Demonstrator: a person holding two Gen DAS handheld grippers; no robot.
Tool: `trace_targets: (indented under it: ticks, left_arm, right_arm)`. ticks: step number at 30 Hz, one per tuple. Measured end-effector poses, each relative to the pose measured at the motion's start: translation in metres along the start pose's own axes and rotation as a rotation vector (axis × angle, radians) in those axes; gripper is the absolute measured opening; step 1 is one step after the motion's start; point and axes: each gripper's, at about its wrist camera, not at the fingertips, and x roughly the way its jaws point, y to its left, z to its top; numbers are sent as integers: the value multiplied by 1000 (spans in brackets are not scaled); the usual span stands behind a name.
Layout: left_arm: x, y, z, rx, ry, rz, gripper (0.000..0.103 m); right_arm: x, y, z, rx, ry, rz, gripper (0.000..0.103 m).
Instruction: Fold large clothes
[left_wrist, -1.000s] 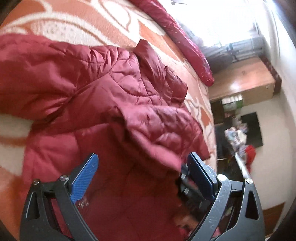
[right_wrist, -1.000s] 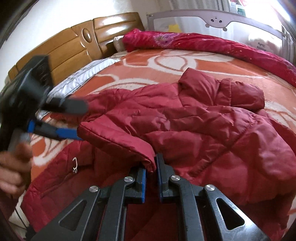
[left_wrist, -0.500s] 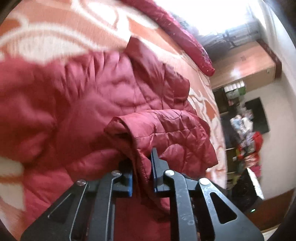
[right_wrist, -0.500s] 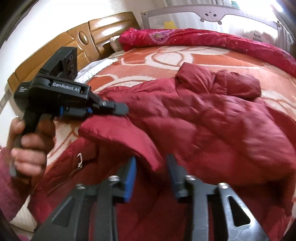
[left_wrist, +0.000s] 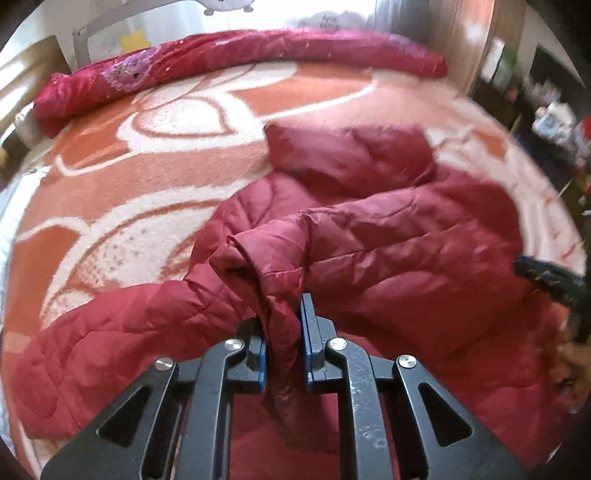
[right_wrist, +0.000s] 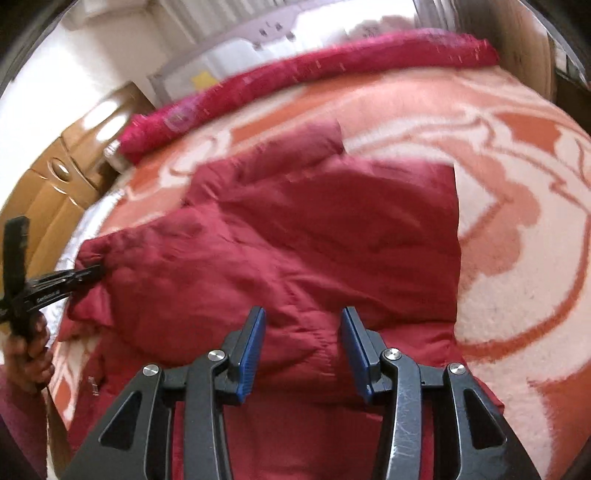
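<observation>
1. Since the earlier frame, the left gripper (left_wrist: 282, 332) has clamped onto the cuff of the quilted dark-red puffer jacket (left_wrist: 388, 236); the right gripper (right_wrist: 303, 350) has let go, its jaws parted over the fabric.
2. Jacket lies spread on the orange-and-white patterned blanket (left_wrist: 129, 206).
3. Risk: slick cuff slipping from the single pinch.
4. Risk: unsupported sleeve dragging the body, bunching the fold.
</observation>
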Motion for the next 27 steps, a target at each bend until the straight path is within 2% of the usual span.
trace_targets:
  ticks: [1,3,6,8,11,14,15,17,19,21,24,27]
  left_arm:
    - [4,3,-2,-10,10,25,19]
    - [4,9,-8,-59,19,81,33]
    - [-20,18,-14,-150,-18,180,33]
    - [-45,22,-21,-207,-89,144,33]
    - [-75,18,-27,-241,-165,2,33]
    - [-71,-3,-25,-212,-151,-155,33]
    - [-65,-11,-24,-195,-135,-152,33]
    - [-41,-26,-23,-150,-86,-90,33]
    - [-12,-29,-26,-151,-11,-71,33]
    - [9,-24,-31,-159,32,-50,33]
    - [19,-16,-39,-185,45,-72,33]
    - [21,-16,-39,-188,44,-69,34]
  right_arm:
    - [4,-1,-1,0,12,0,44]
    - [12,1,-5,-20,22,-16,45]
    - [15,5,-7,-33,18,-28,52]
    - [17,5,-8,-41,17,-28,54]
    - [18,6,-11,-57,16,-36,57]
    - [24,10,-10,-69,17,-46,59]
    - [24,11,-11,-72,17,-49,59]
    - [22,11,-11,-72,18,-48,59]
    - [17,10,-11,-66,25,-50,59]
    - [6,13,-10,-58,19,-60,59]
    - [-17,29,-7,-90,-37,-29,61]
    - [-14,46,-1,-141,-24,-9,60]
